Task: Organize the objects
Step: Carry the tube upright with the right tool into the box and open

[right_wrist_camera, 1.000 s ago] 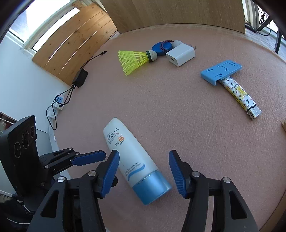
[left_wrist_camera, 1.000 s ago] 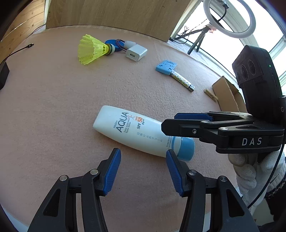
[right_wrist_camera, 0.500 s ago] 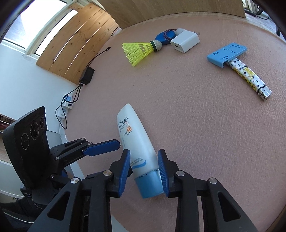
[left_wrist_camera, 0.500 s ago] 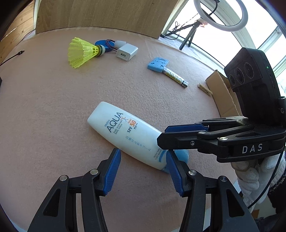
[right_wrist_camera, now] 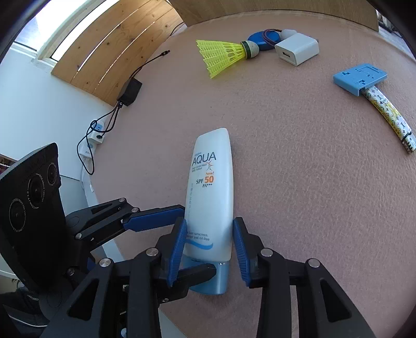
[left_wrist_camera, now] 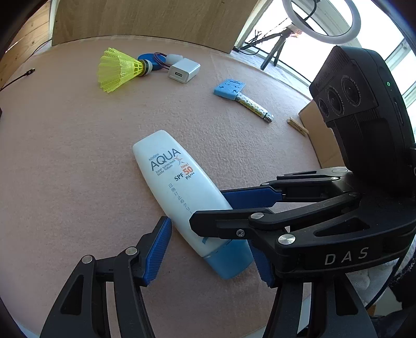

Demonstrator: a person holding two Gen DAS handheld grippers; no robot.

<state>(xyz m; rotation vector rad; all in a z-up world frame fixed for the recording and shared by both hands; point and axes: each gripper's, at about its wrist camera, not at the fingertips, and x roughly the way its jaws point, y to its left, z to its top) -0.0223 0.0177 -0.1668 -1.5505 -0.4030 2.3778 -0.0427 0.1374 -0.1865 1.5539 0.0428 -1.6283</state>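
The sunscreen bottle [right_wrist_camera: 209,205] lies flat near the table's near edge, cap end nearest. The right gripper [right_wrist_camera: 210,249] brackets its lower body, jaws having just eased open slightly (pad contact cannot be told). The left gripper [left_wrist_camera: 212,253] stands half-wide around the cap end, jaws just widened, gripping nothing. Step judged: seizing the bottle; firm closure is needed before lifting.

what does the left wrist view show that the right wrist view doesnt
Only the left wrist view shows the ring light, the cardboard box and the wooden clip. Only the right wrist view shows the power strip and black adapter. Both show the sunscreen bottle, shuttlecock, white charger and blue holder, with the right claw around the bottle.
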